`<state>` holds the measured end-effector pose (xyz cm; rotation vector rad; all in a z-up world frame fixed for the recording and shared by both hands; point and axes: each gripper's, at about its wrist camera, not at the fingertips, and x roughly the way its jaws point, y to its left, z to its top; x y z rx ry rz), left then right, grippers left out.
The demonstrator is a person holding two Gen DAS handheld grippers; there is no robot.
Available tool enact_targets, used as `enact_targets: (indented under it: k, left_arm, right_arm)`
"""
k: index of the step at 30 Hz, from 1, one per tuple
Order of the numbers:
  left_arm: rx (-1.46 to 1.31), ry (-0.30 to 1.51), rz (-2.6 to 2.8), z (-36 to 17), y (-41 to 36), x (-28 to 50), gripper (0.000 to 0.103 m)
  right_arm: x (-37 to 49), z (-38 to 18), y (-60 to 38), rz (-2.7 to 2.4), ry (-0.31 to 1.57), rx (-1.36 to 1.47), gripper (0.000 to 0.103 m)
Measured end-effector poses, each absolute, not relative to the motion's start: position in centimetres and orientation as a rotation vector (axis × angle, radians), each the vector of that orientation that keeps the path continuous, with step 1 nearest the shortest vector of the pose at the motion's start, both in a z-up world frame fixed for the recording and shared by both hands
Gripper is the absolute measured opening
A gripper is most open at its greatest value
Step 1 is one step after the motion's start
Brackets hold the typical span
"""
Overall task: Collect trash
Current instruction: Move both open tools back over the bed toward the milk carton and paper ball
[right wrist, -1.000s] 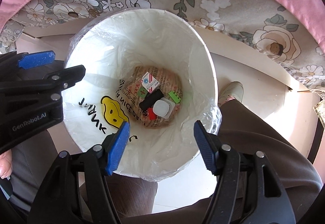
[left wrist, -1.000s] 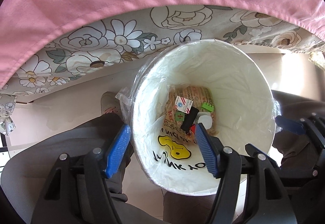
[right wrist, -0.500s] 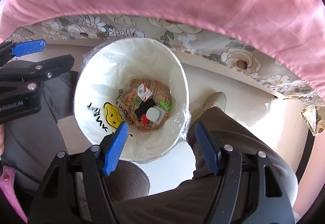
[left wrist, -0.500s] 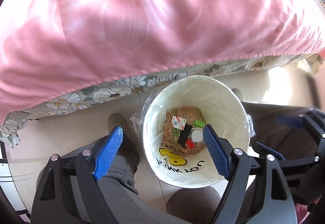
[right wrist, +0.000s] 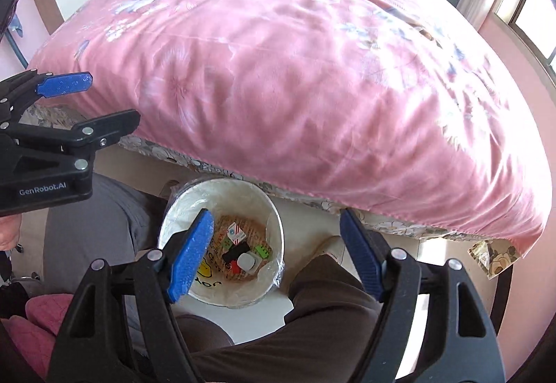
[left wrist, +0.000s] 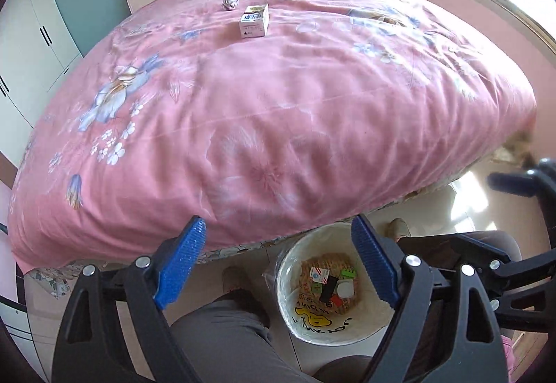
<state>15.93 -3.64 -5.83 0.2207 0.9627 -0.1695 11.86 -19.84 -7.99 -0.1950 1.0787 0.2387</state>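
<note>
Both grippers risen since earlier, left gripper (left wrist: 278, 265) and right gripper (right wrist: 274, 254) empty, jaws opening, above bin (right wrist: 180, 209)

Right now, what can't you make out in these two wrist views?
- Crumpled scrap behind the box on the bed: too small to identify, both views.
- Print on the box: too small to read.
- Bin near wall: blocked by right gripper finger, right view.
- Right gripper: cut off at frame edge, left view.

Grippers: left gripper (left wrist: 278, 265) and right gripper (right wrist: 274, 254) had black plastic frames, silver screws.
Pads: ribbed blue pads (left wrist: 180, 258).
Marking: white "GenRobot.AI" lettering.
Clothing: grey trousers (left wrist: 222, 331), light shoes (right wrist: 330, 245).
</note>
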Motion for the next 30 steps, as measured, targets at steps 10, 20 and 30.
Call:
enact_targets:
  k: [10, 20, 30]
  left_arm:
    - [0.230, 0.820, -0.135, 1.2, -3.5, 15.5, 0.088]
    - [0.200, 0.710, -0.058, 7.2, -1.8, 17.5, 0.090]
    - [0.187, 0.668, 0.030, 11.4, -0.2, 24.2, 0.091]
  right_arm:
    - [11.5, 0.4, -19.4, 0.231, 0.905, -0.225, 0.080]
    - [13.4, 5.5, -18.9, 0.206, 0.814, -0.218, 0.081]
    - [18.5, 8.1, -17.9, 0.228, 0.788, -0.147, 0.085]
